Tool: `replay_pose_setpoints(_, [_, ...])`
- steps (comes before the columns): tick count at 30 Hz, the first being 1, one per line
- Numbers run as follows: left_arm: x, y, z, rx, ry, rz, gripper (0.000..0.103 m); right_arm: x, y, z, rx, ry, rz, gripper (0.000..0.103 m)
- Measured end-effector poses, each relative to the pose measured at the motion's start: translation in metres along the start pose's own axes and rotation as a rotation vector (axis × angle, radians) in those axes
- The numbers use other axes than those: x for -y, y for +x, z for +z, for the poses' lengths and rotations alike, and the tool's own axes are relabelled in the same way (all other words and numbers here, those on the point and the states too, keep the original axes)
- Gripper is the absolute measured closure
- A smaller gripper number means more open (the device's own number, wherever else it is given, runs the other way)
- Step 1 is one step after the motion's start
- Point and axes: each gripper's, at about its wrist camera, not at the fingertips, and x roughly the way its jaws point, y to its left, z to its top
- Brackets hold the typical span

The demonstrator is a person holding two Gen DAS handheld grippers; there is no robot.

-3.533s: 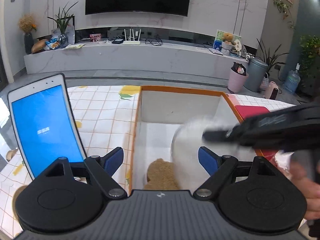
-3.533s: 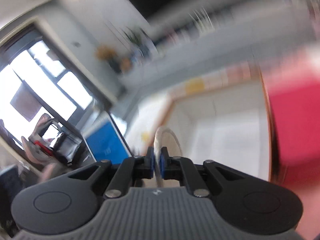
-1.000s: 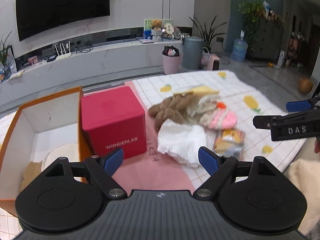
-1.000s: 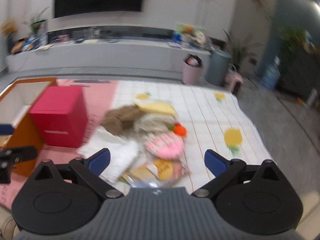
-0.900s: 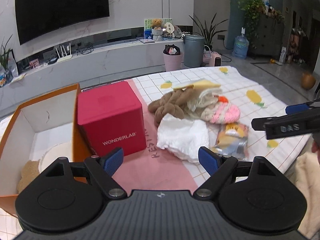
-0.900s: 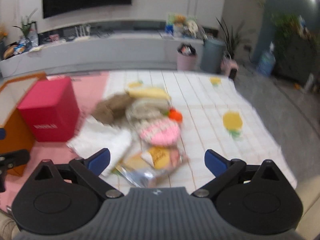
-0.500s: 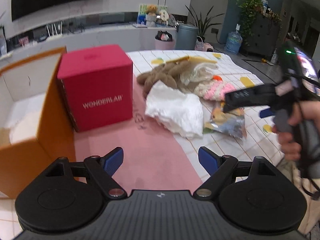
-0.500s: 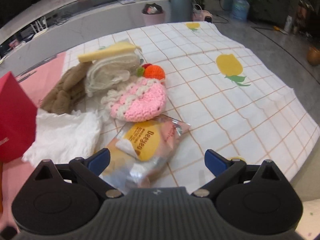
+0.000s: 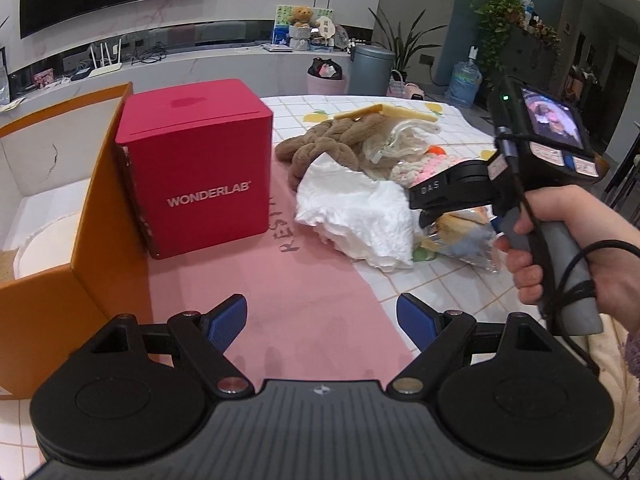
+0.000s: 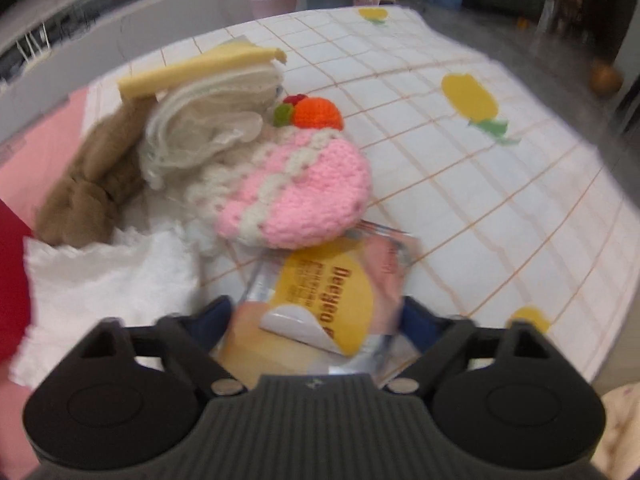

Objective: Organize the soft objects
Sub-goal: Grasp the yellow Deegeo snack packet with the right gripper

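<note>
Straddling the snack packet [image 10: 320, 300], the right gripper [image 10: 316, 320] sits at the bottom centre of the right wrist view with a blue pad on each side of the wrapper; its jaws have just been closing, and the packet lies between them, but the pads do not yet look pressed into it, so the claw reads as fairly wide and not gripping. That placement suggests the packet is the next piece to be lifted, since it lies nearest and free at the front edge of the pile.

Behind it, towards the middle of the frame, the pink knitted hat [image 10: 296, 196] overlaps the packet's far edge. The cream cloth [image 10: 208, 128] and the brown plush toy [image 10: 88, 192] lie at upper left, and the white cloth [image 10: 108, 284] fills the lower left (all heaped together, touching, on the checked tablecloth [image 10: 500, 208]).

In the left wrist view a hand [image 9: 576, 256] at the right edge holds that gripper's grey handle tilted down over the pile. The left gripper [image 9: 320, 322] hangs at the bottom of the frame over the pink mat [image 9: 280, 292], jaws wide and empty, probably kept back to leave room. At the left edge stands the orange box [image 9: 52, 292], open at the top, with something pale already inside; it is likely the destination. The red box [image 9: 200, 176] stands just right of it, between it and the pile.
</note>
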Motion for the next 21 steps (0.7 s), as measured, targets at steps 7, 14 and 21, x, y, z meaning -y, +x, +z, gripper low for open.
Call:
replay_pose_setpoints(7, [-0.004,0.008,-0.003,-0.026,-0.001,0.012,0.004,0.018,-0.004,0.003,-0.051,-0.087,0.074,0.035])
replay_pose_setpoints(14, [-0.002,0.014,-0.007,-0.044,0.018,0.02,0.004,0.037,-0.016,-0.006,-0.121,-0.292,0.148,0.036])
replay_pose_setpoints(21, [0.005,0.024,-0.014,-0.075,0.072,0.044,0.004,0.058,-0.008,-0.009,-0.13,-0.289,0.213,0.013])
